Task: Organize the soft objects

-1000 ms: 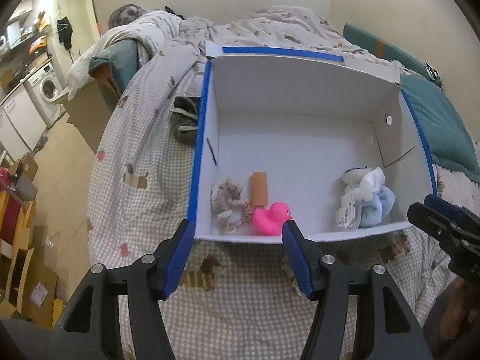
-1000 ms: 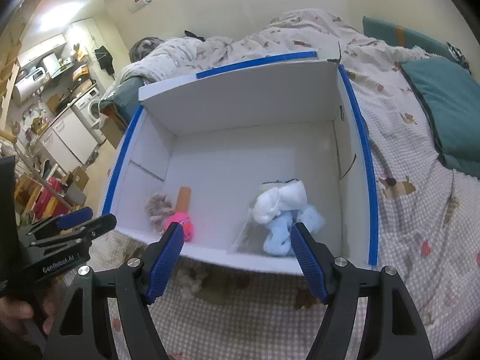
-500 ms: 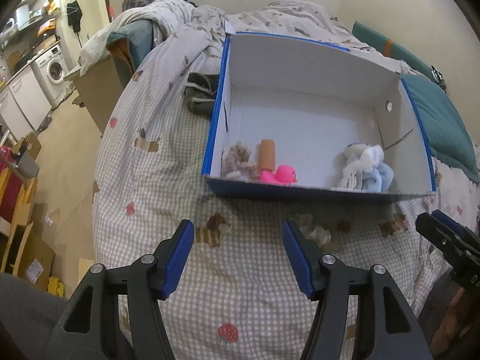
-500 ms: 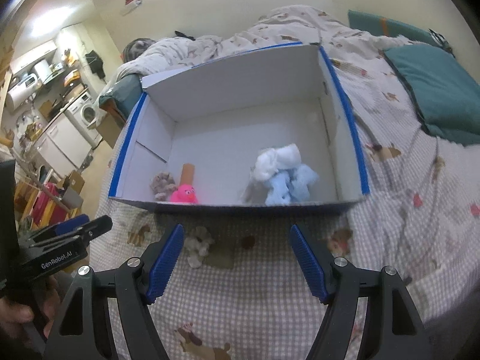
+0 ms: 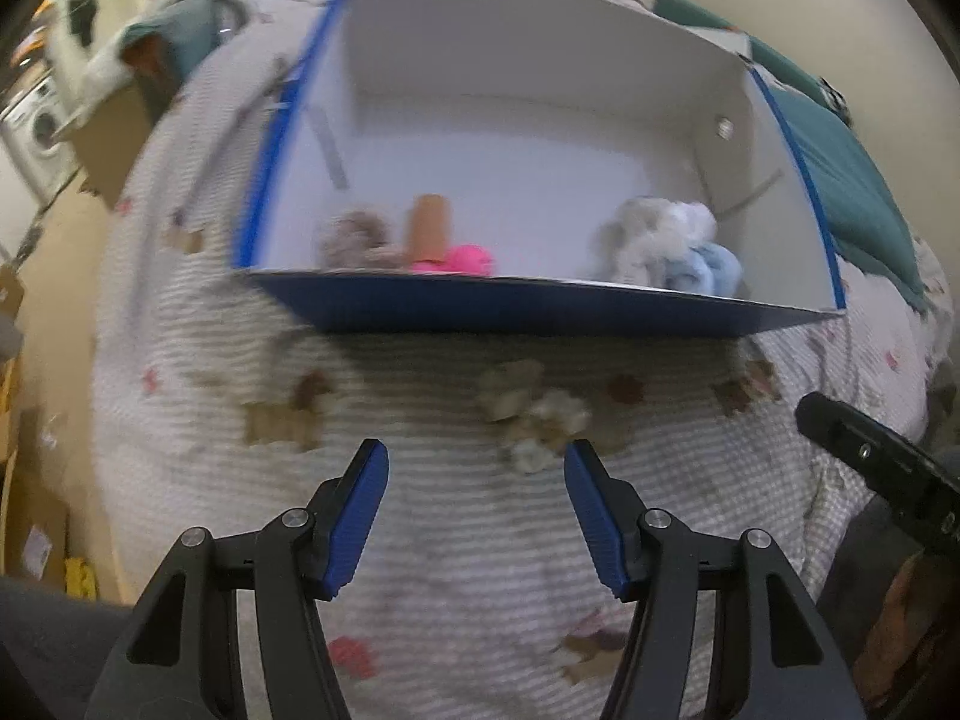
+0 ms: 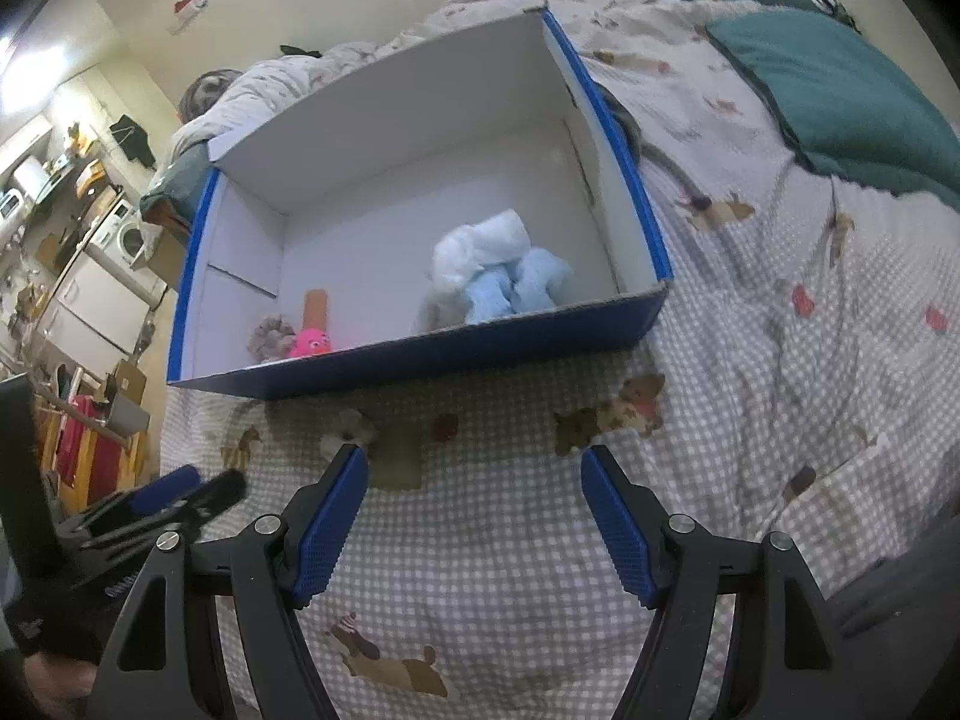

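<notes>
- Left wrist view: a small beige soft toy (image 5: 534,420) lies on the bedspread (image 5: 456,570), just ahead of the left claw (image 5: 475,480) and nearer its right finger, outside the box (image 5: 540,306).
- In the right wrist view the same toy (image 6: 351,429) sits just ahead of the right claw's (image 6: 474,486) left finger.
- The box stands beyond the toy in both views. Inside it, near the front wall, lie a grey fuzzy toy (image 6: 271,336), a tan roll (image 6: 316,309), a pink duck (image 6: 312,343) and a white-and-blue bundle (image 6: 492,267).
- Risk, as I judge it: the toy is off-centre to both claws, so a straight descent could land one finger on it and push it away, or pinch bedspread with it.
- The bedspread is soft and wrinkled; fingers pressed down could sink in and gather fabric, dragging the toy.
- Both claws point at the same patch; the right claw shows at the right edge of the left wrist view (image 5: 870,462), and the left at the lower left of the right wrist view (image 6: 168,498). If both go for the toy they could collide.
- The box's front wall is close beyond the toy; an overshoot could knock it.
- The left wrist view is blurred, so the toy's outline is uncertain.
- Pose: both claws tilt steeply down towards the bedspread, fingers spread, nothing between them. The right's gap looks the wider.
</notes>
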The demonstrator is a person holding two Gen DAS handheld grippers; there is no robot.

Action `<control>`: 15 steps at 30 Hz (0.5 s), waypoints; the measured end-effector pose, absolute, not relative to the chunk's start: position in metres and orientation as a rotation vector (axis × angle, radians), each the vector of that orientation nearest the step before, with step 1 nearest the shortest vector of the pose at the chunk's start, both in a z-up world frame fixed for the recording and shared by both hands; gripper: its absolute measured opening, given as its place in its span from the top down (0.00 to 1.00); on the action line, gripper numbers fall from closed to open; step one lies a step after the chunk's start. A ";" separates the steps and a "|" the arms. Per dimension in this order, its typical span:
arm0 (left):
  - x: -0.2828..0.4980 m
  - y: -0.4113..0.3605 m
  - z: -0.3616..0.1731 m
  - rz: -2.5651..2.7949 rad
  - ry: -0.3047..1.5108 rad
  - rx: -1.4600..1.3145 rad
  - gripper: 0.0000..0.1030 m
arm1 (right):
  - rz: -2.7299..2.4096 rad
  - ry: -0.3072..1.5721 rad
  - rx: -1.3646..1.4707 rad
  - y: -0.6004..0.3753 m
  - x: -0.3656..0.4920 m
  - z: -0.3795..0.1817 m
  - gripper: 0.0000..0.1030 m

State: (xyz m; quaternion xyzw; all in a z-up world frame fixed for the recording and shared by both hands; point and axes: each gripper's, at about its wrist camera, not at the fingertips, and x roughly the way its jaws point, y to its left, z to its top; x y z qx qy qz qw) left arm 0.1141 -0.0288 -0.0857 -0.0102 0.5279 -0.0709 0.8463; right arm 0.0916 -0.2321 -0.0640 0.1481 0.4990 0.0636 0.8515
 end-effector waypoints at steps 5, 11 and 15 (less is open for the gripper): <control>0.129 -0.053 -0.102 -0.185 1.122 -0.020 0.44 | 0.131 1.077 0.351 -0.240 0.094 -0.072 0.25; 0.136 -0.066 -0.123 -0.205 1.155 -0.026 0.44 | 0.135 1.101 0.374 -0.242 0.096 -0.078 0.25; 0.141 -0.066 -0.130 -0.193 1.159 -0.030 0.53 | 0.143 1.109 0.366 -0.238 0.099 -0.080 0.25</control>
